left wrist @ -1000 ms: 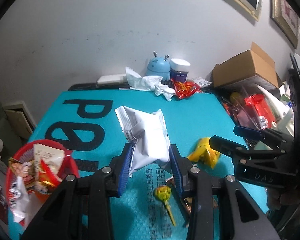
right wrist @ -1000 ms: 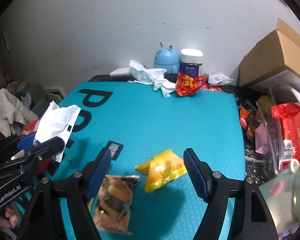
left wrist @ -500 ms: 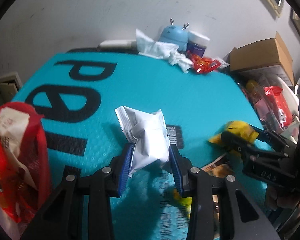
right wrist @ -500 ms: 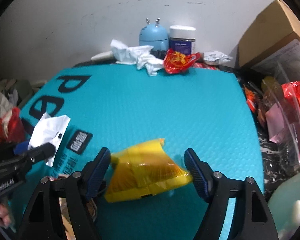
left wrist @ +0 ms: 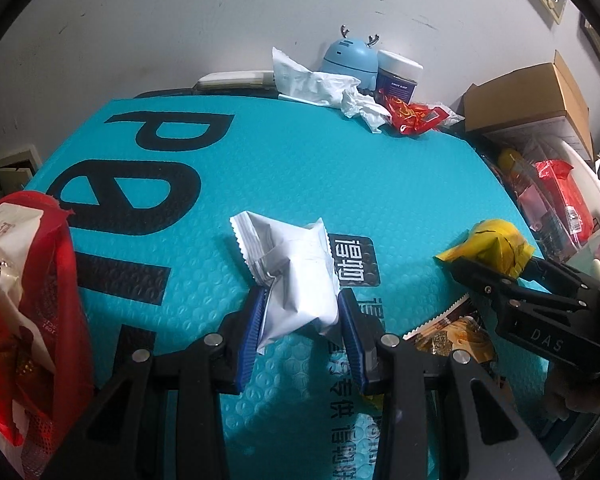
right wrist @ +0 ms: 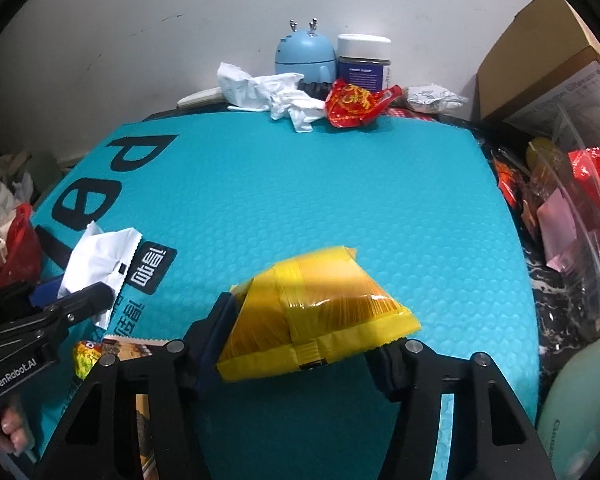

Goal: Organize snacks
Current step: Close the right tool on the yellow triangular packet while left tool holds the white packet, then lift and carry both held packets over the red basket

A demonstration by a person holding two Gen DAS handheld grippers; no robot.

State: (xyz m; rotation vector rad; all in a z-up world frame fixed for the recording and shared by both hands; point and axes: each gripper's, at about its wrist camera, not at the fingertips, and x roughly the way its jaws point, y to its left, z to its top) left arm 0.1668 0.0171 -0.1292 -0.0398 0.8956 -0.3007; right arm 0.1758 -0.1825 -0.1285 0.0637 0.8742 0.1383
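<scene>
Snacks in both grippers at once. Left gripper point(left wrist: 302, 322) pinching a white packet point(left wrist: 296, 280) by its lower end, pads pressed in from both sides, upper end sticking out over the teal mat point(left wrist: 300, 168). Right gripper point(right wrist: 300, 332) with jaws just closing around a yellow packet point(right wrist: 316, 308), pads against its two ends, packet bulging up between them. Red mesh basket point(left wrist: 32, 300) at the left edge, already stuffed with wrappers, probably the drop spot. Brown snack bag point(left wrist: 452, 332) flat on the mat between the two grippers, yet to be collected. Risks from here: yellow packet held only at its slippery film ends, so likely to pop out upward or twist free if squeezed harder or swung fast; contents possibly crushed by a tighter pinch. White packet held near one end, so liable to droop, pivot and slide out on the way across. Grippers close together, so a crossing move toward the basket could knock one against the other. Basket nearly full, so a careless drop might spill over its rim or tip it.
</scene>
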